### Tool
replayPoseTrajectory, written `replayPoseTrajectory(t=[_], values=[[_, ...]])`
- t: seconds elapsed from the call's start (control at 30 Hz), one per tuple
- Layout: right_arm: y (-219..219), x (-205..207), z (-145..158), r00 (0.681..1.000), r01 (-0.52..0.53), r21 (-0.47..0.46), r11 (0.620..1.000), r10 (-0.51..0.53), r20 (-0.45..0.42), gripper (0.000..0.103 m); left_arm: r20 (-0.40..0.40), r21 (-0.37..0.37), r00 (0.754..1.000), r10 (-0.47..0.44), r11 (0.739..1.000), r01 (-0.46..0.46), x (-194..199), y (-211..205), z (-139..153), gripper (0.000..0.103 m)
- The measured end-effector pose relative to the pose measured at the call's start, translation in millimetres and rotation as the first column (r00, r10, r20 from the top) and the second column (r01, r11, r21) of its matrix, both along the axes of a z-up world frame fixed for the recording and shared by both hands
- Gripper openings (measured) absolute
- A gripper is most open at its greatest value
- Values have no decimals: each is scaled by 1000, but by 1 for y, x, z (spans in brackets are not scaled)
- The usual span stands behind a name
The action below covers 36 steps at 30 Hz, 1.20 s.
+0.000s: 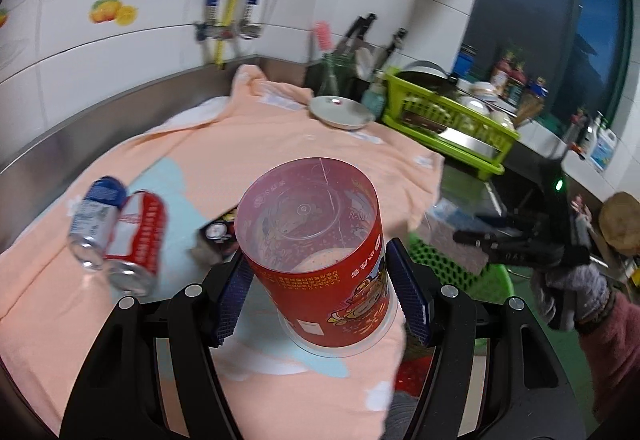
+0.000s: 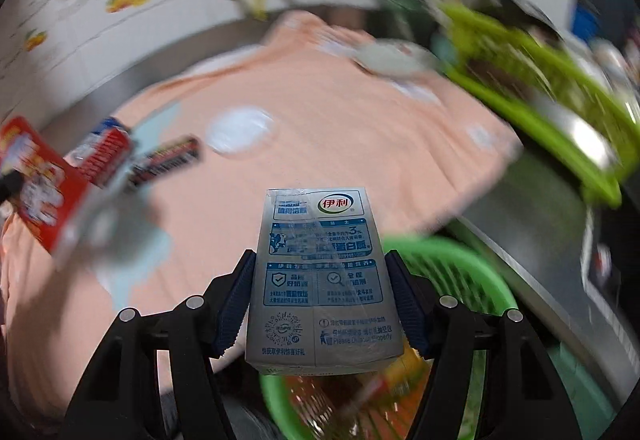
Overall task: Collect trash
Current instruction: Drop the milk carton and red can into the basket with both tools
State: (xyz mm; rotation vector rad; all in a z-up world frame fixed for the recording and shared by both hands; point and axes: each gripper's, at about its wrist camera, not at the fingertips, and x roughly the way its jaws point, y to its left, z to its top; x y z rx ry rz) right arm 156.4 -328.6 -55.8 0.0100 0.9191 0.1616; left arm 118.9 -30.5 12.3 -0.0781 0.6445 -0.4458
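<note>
Two light, empty containers are in your jaws, one per hand.

Your right gripper [image 2: 320,304] clamps the milk carton [image 2: 320,280] across its flat sides above the green basket [image 2: 472,280]; it looks thin-walled and crushable, so squeeze gently. Your left gripper [image 1: 320,292] grasps the upturned red cup [image 1: 316,252] over the peach cloth [image 1: 320,143] on the counter; thin plastic, probably slick, best gripped mid-wall. Two cans [image 1: 120,236] lie nearby.

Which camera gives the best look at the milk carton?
The right wrist view: the milk carton fills the centre, sharp, print readable. The left wrist view shows only a blurred grey block in the right hand-held gripper, probably that carton.
</note>
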Motion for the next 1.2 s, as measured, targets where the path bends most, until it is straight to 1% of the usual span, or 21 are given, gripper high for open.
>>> replayPoseTrajectory(t=[0.13, 0.27, 0.43, 0.53, 0.57, 0.67, 0.7, 0.77, 0.87, 1.0, 1.2], values=[[-42, -18, -42, 991, 112, 14, 994, -111, -82, 63, -6, 5, 998, -55, 998, 56, -1, -35, -1, 65], [-64, -23, -76, 970, 193, 19, 981, -188, -153, 63, -14, 22, 994, -107, 994, 107, 0, -68, -4, 65], [-85, -28, -106, 945, 256, 58, 965, -237, -227, 63, -40, 47, 985, -170, 984, 172, 7, -114, -14, 65], [-90, -28, -116, 935, 272, 64, 960, -248, -255, 63, -62, 57, 977, -202, 977, 206, 12, -139, -22, 65], [-89, -29, -117, 937, 267, 43, 963, -249, -246, 63, -71, 57, 974, -216, 974, 220, 15, -149, -26, 65], [-89, -30, -118, 939, 260, 32, 965, -244, -244, 63, -94, 71, 965, -243, 966, 250, 19, -170, -35, 65], [-91, -30, -118, 939, 261, 36, 965, -245, -243, 63, -99, 76, 963, -251, 963, 258, 20, -178, -38, 65], [-93, -29, -118, 941, 259, 52, 964, -240, -239, 67, -109, 83, 959, -262, 959, 271, 24, -189, -44, 65], [-99, -34, -114, 942, 269, 49, 962, -252, -221, 68, -130, 94, 952, -278, 952, 291, 28, -207, -53, 65], [-109, -40, -101, 947, 273, 67, 960, -256, -193, 69, -150, 107, 945, -292, 945, 309, 33, -222, -63, 65], [-113, -59, -73, 957, 273, 45, 961, -267, -109, 71, -186, 149, 939, -291, 936, 319, 43, -246, -84, 65]])
